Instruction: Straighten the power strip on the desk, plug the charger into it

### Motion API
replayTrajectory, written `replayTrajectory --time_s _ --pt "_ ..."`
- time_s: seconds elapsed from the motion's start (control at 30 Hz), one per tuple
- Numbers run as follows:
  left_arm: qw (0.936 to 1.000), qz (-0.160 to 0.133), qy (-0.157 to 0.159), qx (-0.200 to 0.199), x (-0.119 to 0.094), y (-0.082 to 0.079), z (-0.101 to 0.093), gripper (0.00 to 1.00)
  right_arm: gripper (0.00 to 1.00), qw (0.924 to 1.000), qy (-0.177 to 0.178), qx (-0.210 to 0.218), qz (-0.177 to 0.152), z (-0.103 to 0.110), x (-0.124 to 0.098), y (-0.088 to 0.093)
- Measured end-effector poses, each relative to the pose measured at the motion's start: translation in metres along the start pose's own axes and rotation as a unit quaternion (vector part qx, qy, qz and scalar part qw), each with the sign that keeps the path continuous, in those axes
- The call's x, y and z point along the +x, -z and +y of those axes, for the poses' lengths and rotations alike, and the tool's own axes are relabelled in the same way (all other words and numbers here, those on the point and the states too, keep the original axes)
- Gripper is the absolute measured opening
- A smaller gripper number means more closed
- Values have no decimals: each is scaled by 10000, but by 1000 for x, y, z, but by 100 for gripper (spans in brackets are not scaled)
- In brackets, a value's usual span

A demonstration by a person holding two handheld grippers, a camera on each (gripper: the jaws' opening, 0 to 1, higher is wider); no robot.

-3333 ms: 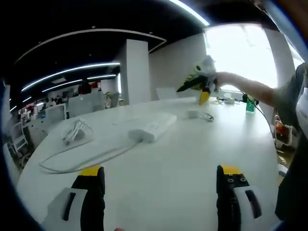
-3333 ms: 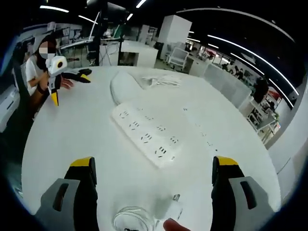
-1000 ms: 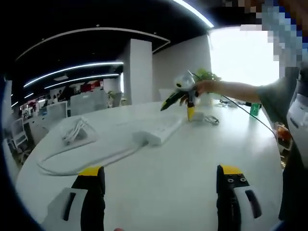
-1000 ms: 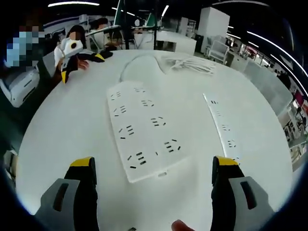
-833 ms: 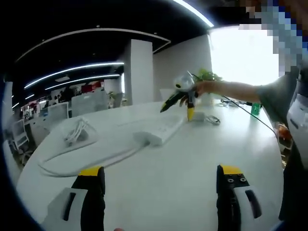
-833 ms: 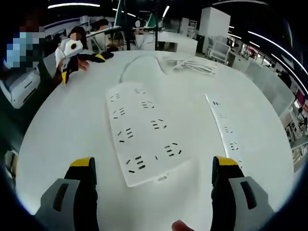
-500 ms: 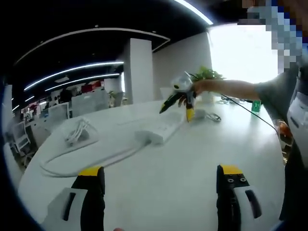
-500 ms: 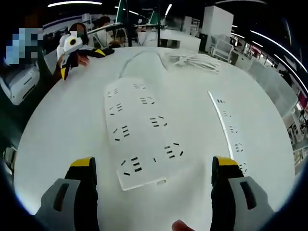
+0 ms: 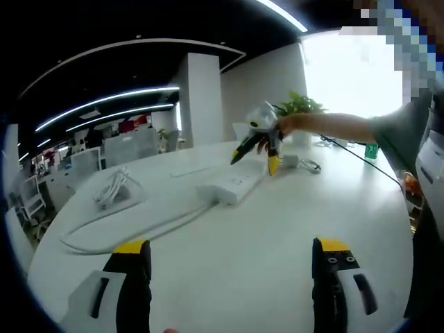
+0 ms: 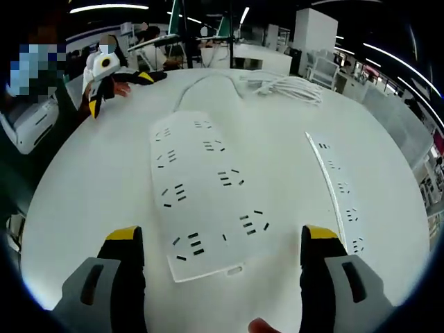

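You are near the start — the power strip (image 10: 205,198) lies slanted on the white desk (image 10: 104,187), and nothing is plugged in. The charger (image 9: 290,161) sits far off, past the strip's end. Your right gripper (image 10: 220,253) is wide open and empty, hanging over the strip's near end, which lies between its jaws. Your left gripper (image 9: 232,267) is open too, holding nothing, with the strip well ahead of it.

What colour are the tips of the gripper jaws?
Yellow, over black jaws, clearest in the right gripper view on the right gripper.
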State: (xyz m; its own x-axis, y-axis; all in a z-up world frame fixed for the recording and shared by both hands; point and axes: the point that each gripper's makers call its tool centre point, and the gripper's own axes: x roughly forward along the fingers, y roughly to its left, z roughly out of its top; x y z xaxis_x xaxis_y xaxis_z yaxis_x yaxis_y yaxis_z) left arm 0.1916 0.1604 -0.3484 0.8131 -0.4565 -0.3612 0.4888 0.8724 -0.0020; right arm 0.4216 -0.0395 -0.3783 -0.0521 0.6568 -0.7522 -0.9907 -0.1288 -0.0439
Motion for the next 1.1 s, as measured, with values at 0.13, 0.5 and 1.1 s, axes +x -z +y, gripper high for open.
replayTrajectory --time_s 0.13,0.5,1.1 --pt "10000 -12 -4 -31 0 0 1 100 89 9999 -30 -70 122 4 4 3" --pt "10000 -48 7 -49 0 -1 2 100 70 9999 9 -31 -95 3 -1 -4" --pt "9999 -89 -24 -61 -4 -2 3 100 69 9999 35 42 -140 0 -2 -1"
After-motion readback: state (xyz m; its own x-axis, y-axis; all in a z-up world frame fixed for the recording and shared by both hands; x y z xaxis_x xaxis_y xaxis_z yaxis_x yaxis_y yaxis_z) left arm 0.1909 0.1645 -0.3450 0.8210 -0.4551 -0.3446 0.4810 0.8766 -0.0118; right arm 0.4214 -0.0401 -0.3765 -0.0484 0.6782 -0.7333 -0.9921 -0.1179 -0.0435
